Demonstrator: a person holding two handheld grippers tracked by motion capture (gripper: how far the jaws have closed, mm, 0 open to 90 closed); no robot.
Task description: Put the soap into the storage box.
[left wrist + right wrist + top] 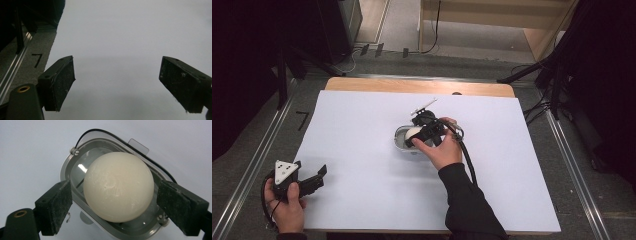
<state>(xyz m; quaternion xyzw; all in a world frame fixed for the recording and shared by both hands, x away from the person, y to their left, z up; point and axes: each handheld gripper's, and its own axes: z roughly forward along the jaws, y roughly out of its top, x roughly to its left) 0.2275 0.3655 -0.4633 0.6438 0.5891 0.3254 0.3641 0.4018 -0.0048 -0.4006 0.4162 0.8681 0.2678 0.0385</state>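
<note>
At the lower left of the high view, the left gripper point(312, 181) sits at the near left edge of the white sheet point(362, 150), its jaws spread wide with nothing between them; in its own view only bare sheet lies between the pads point(60, 82), with a black "7"-shaped mark point(37, 60) on the grey floor past the sheet's left edge. Wide bare sheet lies between this gripper and the middle of the frame. There the right gripper point(419, 131) hangs over a small clear tub point(401, 140) holding a cream ball point(413, 132). In the right gripper view the jaws stand spread at either side of the ball point(118, 186), close to it, the pads point(56, 207) not plainly touching it. The ball rests in the tub point(68, 166), well clear of the sheet's edges. Beyond, the table's wooden strip point(419, 86) shows at the far edge.
</note>
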